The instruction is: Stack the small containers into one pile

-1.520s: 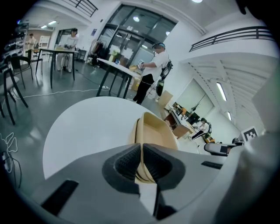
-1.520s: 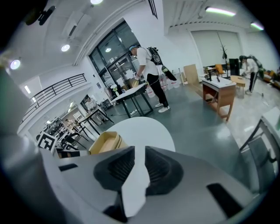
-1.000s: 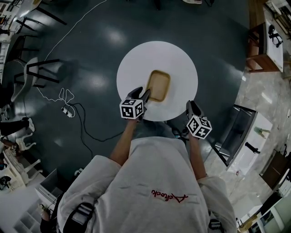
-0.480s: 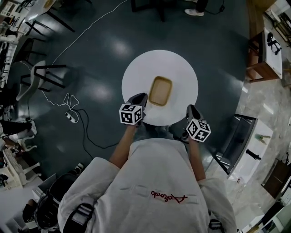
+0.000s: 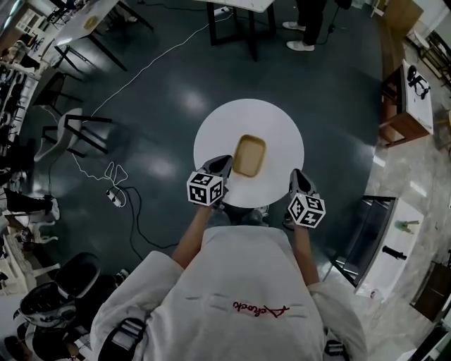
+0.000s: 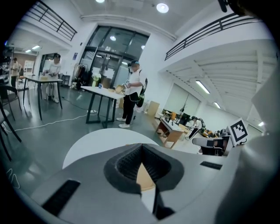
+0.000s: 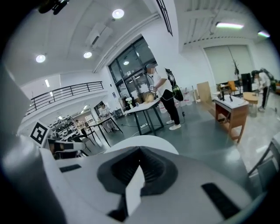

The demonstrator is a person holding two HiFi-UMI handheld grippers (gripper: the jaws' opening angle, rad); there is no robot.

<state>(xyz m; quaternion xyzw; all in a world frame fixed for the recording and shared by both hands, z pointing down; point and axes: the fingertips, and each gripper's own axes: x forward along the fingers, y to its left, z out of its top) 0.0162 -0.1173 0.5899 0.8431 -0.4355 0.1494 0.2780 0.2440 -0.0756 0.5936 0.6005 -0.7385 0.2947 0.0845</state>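
Head view alone shows the tan container (image 5: pixel 249 155) on the round tabletop (image 5: pixel 278 123). The gripper views confirm that the left tool (image 6: pixel 141 151) and right tool (image 7: pixel 140 153) have just closed, jaws together and empty.

- Large open-plan lab hall: dark polished floor (image 5: pixel 162 84), recessed ceiling lights (image 6: pixel 162 7), mezzanine railing (image 6: pixel 210 30) overhead.
- Far side: full-height glazed wall (image 6: pixel 109 48); people standing at a black-legged worktable (image 6: pixel 103 92).
- Left: loose white cable (image 5: pixel 116 167) and power strip (image 5: pixel 114 195) on the floor.
- Right: wooden desk (image 7: pixel 229 111).
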